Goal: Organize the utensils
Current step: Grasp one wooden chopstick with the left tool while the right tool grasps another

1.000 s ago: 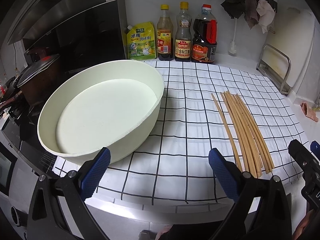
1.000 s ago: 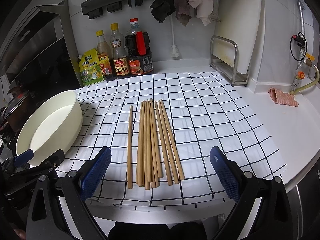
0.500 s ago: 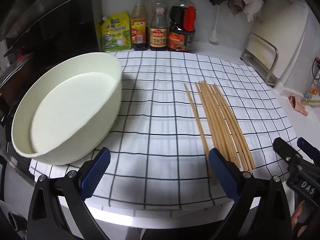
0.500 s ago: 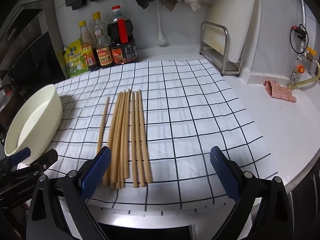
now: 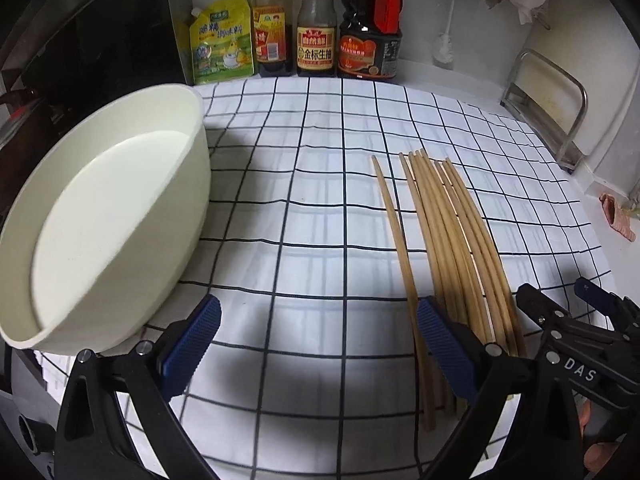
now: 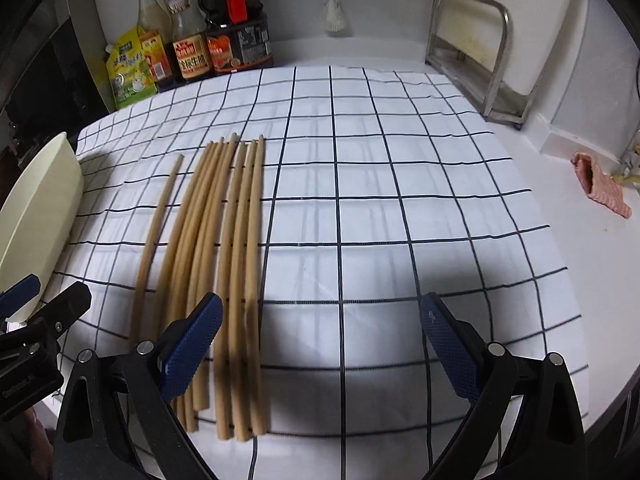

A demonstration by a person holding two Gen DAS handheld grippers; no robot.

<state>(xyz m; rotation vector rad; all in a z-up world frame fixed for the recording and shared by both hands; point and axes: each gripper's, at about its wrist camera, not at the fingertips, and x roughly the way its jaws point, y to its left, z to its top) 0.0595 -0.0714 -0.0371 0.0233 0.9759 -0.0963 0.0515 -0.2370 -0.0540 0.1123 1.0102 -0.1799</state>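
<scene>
Chopsticks lie side by side on checked cloth on the counter, one stick slightly apart at left; cream basin sits well left of them. Step looks like approach before first pick-up, nothing grasped. Right claw spread wide, released; its left finger overlaps the bundle's near ends. Left claw also released, hovering between basin and sticks, its right finger over their near ends. Next move probably needs one claw centred over a stick, then closing.

Chopsticks' near ends behind fingers
</scene>
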